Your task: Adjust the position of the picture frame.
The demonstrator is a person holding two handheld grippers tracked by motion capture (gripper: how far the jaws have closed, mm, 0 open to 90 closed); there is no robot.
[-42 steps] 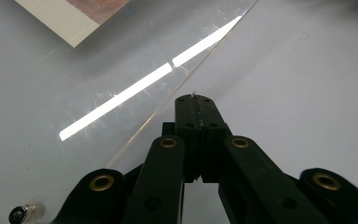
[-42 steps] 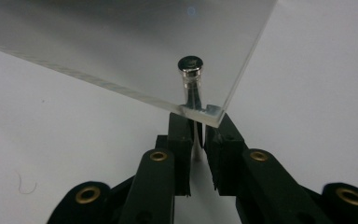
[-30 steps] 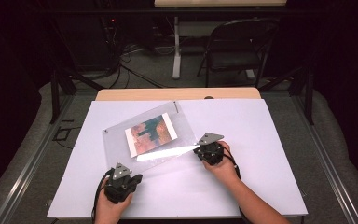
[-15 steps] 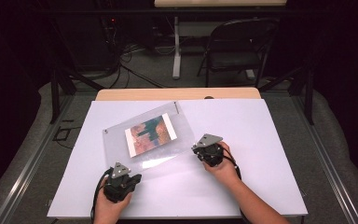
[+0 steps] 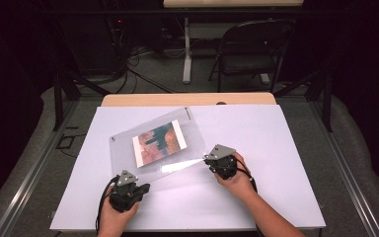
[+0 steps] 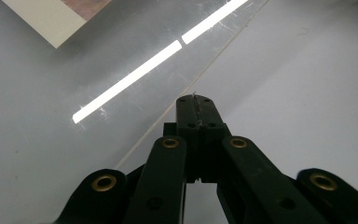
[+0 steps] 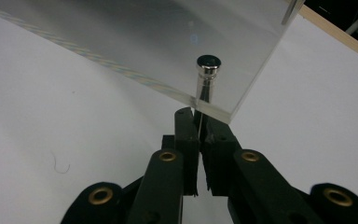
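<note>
A clear acrylic picture frame (image 5: 128, 163) lies tilted on the white table (image 5: 286, 148), with a colourful print (image 5: 159, 142) inside it. My right gripper (image 5: 206, 159) is at the frame's near right corner. In the right gripper view the gripper (image 7: 199, 114) is shut on the metal bolt (image 7: 208, 70) that passes through that corner, and the acrylic sheet (image 7: 144, 42) stands raised above the table. My left gripper (image 5: 147, 187) sits at the frame's front edge. Its jaws (image 6: 195, 100) are shut, their tips against the edge of the sheet (image 6: 74, 70), with nothing seen between them.
A strip of wooden tabletop (image 5: 187, 99) shows beyond the white sheet's far edge. A dark folding chair (image 5: 256, 49) and cables (image 5: 138, 74) are on the floor behind the table. A table leg (image 5: 186, 54) stands farther back.
The frame has shifted a little to the left and turned slightly. My right gripper has come a bit nearer with the corner. The left gripper has barely moved.
</note>
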